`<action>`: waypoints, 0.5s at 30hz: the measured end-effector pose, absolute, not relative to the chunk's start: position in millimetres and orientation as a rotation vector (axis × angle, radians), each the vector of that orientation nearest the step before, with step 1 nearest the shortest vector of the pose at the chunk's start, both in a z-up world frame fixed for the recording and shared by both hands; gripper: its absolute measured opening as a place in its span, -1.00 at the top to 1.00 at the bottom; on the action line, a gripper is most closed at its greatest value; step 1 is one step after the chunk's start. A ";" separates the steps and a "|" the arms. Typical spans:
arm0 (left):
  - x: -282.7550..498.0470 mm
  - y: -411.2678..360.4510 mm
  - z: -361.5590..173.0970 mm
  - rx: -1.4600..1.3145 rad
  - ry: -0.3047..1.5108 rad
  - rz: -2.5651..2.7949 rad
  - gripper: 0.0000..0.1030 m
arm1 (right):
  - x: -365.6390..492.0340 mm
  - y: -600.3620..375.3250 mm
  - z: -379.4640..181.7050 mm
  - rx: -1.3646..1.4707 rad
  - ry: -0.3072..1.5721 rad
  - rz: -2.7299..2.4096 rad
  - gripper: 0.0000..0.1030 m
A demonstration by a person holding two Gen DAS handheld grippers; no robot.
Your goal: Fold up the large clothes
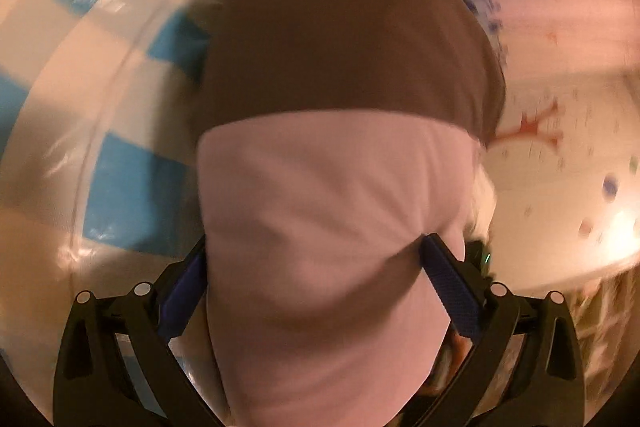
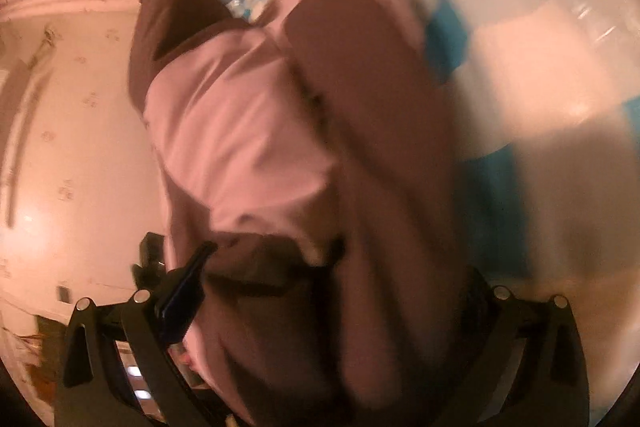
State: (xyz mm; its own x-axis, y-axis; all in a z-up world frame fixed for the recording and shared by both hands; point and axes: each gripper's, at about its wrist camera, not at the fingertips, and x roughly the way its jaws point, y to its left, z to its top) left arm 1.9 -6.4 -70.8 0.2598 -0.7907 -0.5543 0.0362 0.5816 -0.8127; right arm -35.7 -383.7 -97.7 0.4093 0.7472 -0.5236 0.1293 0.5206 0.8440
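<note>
Left wrist view: the left hand-held gripper [image 1: 316, 259] has its blue-padded fingers [image 1: 452, 291] set either side of a thick fold of the garment [image 1: 320, 219], pinching the pale pink cloth between them. Beyond the pink section, the garment's brown section rises up the middle of the frame.

Right wrist view: the right hand-held gripper [image 2: 320, 267] is buried in bunched pink and brown cloth; one dark finger [image 2: 184, 283] shows at left, the other is covered, so its grip cannot be told.

Behind the garment lies a blue-and-white checked cover [image 1: 120, 163], with a pale printed sheet [image 1: 560, 147] beside it. Both views are motion-blurred.
</note>
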 end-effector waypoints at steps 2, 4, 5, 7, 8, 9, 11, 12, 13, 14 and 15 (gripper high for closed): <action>1.5 -10.2 -55.7 -0.725 1.178 -0.658 -0.86 | -38.0 -372.8 -93.6 0.986 1.098 0.482 -0.91; -0.9 -5.1 -38.0 -0.678 1.149 -0.662 -0.85 | -44.6 -354.2 -89.5 1.032 1.091 0.554 -0.91; -3.9 2.4 -24.7 -0.651 1.125 -0.660 -0.85 | -48.4 -340.4 -83.9 1.014 1.092 0.584 -0.91; -11.9 21.8 -1.8 -0.617 1.099 -0.642 -0.85 | -55.2 -311.3 -72.8 0.980 1.097 0.636 -0.91; -15.7 28.5 4.5 -0.600 1.097 -0.635 -0.85 | -58.3 -297.0 -67.0 0.953 1.094 0.648 -0.91; -25.5 39.3 13.3 -0.558 1.092 -0.619 -0.86 | -63.3 -277.8 -61.2 0.920 1.090 0.666 -0.91; -46.8 62.8 16.8 -0.529 1.090 -0.591 -0.86 | -72.4 -248.8 -59.5 0.866 1.105 0.696 -0.91; -62.0 79.0 14.2 -0.525 1.092 -0.571 -0.86 | -80.5 -226.8 -63.1 0.825 1.128 0.720 -0.91; -77.1 96.4 7.8 -0.525 1.098 -0.552 -0.86 | -85.7 -212.6 -66.8 0.796 1.144 0.737 -0.91; -82.7 114.3 -1.0 -0.540 1.110 -0.537 -0.86 | -91.7 -196.8 -71.6 0.754 1.157 0.751 -0.91; -91.5 127.6 -13.1 -0.570 1.128 -0.523 -0.87 | -96.1 -187.8 -74.1 0.710 1.152 0.748 -0.91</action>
State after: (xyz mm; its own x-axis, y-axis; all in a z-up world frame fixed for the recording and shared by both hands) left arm -91.5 127.6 -13.1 0.3403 -0.6490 -0.6805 0.1001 0.7445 -0.6600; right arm -96.1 -187.8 -74.1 0.2299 0.8175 -0.5281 -0.1497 0.5659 0.8108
